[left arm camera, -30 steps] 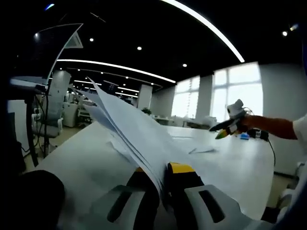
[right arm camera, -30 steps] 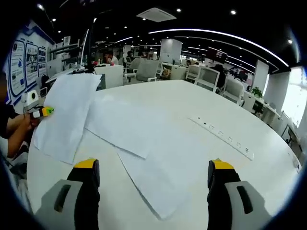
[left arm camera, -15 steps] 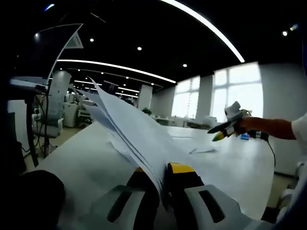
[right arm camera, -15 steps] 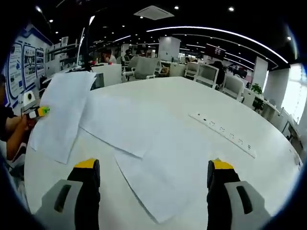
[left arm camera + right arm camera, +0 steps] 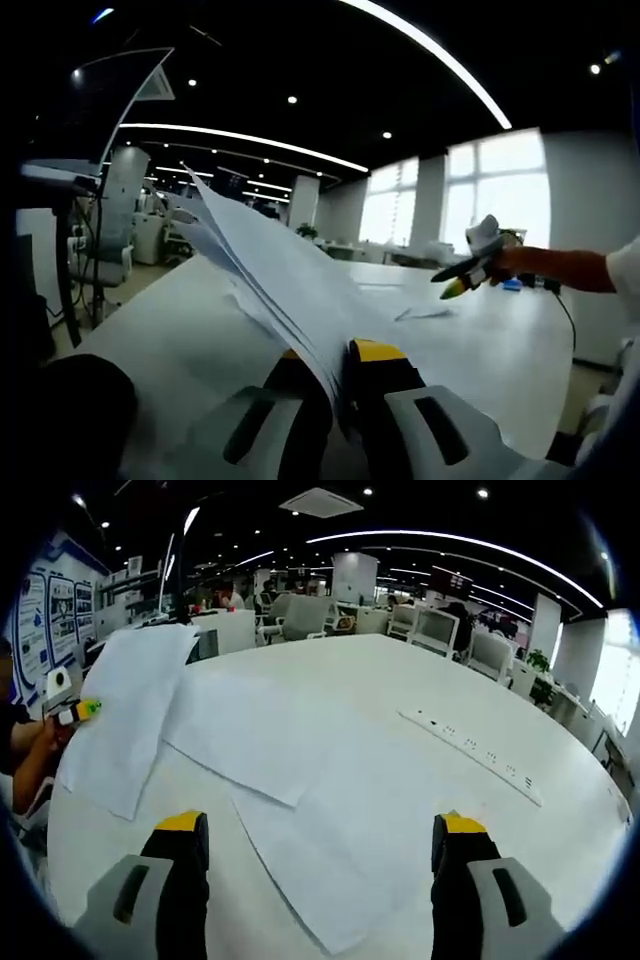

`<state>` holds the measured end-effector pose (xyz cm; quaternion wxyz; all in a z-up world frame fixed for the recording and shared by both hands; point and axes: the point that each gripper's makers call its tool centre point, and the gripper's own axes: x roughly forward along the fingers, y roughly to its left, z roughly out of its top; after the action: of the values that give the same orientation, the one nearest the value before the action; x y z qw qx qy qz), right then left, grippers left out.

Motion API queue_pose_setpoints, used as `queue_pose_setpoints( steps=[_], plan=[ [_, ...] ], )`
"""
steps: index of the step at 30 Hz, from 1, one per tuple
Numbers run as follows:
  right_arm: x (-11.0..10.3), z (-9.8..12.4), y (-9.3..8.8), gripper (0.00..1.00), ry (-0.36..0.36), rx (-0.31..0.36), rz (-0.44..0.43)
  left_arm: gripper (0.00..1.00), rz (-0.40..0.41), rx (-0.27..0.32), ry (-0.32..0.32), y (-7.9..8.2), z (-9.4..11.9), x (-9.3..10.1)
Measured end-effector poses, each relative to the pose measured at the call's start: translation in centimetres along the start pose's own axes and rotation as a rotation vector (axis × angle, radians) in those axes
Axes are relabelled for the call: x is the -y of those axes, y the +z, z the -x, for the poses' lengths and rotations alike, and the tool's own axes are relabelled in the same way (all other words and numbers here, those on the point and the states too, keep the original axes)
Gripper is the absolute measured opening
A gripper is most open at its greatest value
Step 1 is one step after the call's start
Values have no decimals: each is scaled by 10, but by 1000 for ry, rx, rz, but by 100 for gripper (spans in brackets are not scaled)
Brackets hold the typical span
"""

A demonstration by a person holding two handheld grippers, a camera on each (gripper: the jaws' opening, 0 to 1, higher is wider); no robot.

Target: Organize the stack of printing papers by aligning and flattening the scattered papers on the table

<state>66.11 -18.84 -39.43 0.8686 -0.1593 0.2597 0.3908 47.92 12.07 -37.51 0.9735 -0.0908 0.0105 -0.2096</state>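
Open-plan office space with long ceiling light strips and bright windows lies behind a broad white worktop point(image 5: 190, 330). From the left gripper view, the left gripper point(image 5: 338, 375) is clenched on the near edge of a sheaf of printing papers point(image 5: 270, 265), which rises off the worktop and fans up toward 11 o'clock, its long axis running from the jaws at 6 o'clock away to the upper left. At 3 o'clock the right gripper point(image 5: 470, 268) hangs above the worktop, held by a person's hand, and a single flat sheet point(image 5: 425, 314) lies below it. From the right gripper view, the right gripper point(image 5: 318, 845) is released, its two jaws wide apart at 7 and 5 o'clock over two loose sheets point(image 5: 330, 810) that lie flat and overlapped at the centre, their long axes skewed from each other, the nearer one pointing toward 5 o'clock. At 9 o'clock the lifted sheaf hangs from the left gripper point(image 5: 82, 711), its free corner up near 11 o'clock. A power strip point(image 5: 470, 755) runs across the worktop at 2 o'clock. To do this step well, I judge the open gripper should come down low on the nearer sheet's edge, pinch it cleanly and swing it parallel with the held sheaf before stacking, keeping the corners matched.
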Motion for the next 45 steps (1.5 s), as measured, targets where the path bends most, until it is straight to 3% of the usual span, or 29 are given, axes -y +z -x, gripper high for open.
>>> queue_pose_setpoints(
  steps=[32, 45],
  plan=[
    [2, -37, -22, 87, 38, -68, 7, 10, 3, -6, 4, 0, -1, -1],
    [3, -42, -31, 85, 61, -76, -54, 10, 6, -7, 1, -1, -2, -1]
  ],
)
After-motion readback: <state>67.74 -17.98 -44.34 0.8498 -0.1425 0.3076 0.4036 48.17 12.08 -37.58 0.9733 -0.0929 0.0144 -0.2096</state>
